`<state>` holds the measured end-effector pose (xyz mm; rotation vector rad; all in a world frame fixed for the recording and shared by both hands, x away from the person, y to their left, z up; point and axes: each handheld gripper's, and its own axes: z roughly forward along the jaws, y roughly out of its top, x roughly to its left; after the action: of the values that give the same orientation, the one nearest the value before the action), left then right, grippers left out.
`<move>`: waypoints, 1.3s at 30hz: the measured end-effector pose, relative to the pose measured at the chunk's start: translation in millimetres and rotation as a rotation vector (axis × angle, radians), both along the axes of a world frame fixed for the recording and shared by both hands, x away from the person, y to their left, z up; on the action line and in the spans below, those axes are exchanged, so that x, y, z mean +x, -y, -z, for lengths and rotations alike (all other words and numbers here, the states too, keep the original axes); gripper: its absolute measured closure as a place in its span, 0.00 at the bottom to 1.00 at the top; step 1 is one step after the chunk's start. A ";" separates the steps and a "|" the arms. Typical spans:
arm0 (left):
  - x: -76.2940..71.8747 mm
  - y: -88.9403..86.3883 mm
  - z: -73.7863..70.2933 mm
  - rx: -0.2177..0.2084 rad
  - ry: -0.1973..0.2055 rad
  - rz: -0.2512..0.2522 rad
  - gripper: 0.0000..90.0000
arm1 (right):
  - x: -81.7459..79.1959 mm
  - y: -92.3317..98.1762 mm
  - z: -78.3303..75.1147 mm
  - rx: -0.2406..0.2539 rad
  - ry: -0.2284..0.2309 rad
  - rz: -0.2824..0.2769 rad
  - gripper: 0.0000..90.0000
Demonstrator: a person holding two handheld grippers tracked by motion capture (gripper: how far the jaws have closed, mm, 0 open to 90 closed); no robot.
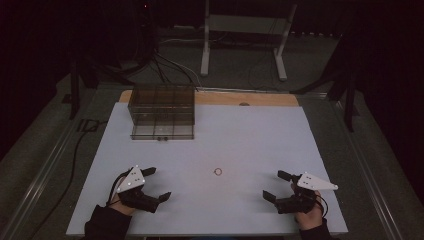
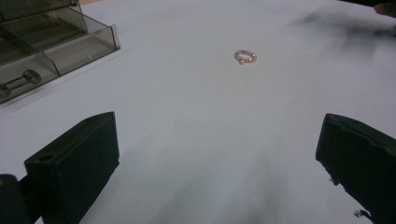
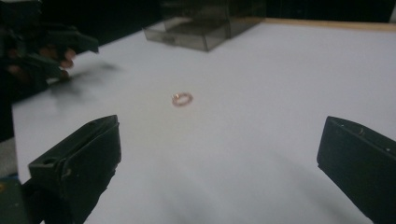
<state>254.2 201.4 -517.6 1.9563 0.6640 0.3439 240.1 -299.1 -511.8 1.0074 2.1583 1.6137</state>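
While lying mid-frame on the table (image 1: 250,135), ring (image 1: 218,172) untouched; left gripper (image 1: 153,184) lower left, right gripper (image 1: 276,185) lower right, both spread wide, gripping nothing.

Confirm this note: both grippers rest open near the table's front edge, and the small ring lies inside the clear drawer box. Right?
Not quite. The ring lies on the bare table between the left gripper and right gripper, well apart from the drawer box; the high view shows it. Both grippers are open.
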 end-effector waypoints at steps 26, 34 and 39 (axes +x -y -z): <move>-5.1 -2.9 -3.8 -0.059 0.000 0.045 0.01 | -1.2 -19.7 -5.6 -0.083 -0.015 -0.088 0.00; -5.2 -2.0 -4.6 -0.058 -0.002 0.047 0.01 | -2.2 -26.5 -16.3 -0.067 -0.001 -0.113 0.00; -5.5 -1.4 -5.2 -0.062 0.000 0.051 0.01 | -2.0 -26.2 -24.2 -0.052 0.014 -0.109 0.00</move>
<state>248.8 202.9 -512.5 1.9108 0.6172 0.2884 238.1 -272.9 -487.6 0.8749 2.2694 1.5970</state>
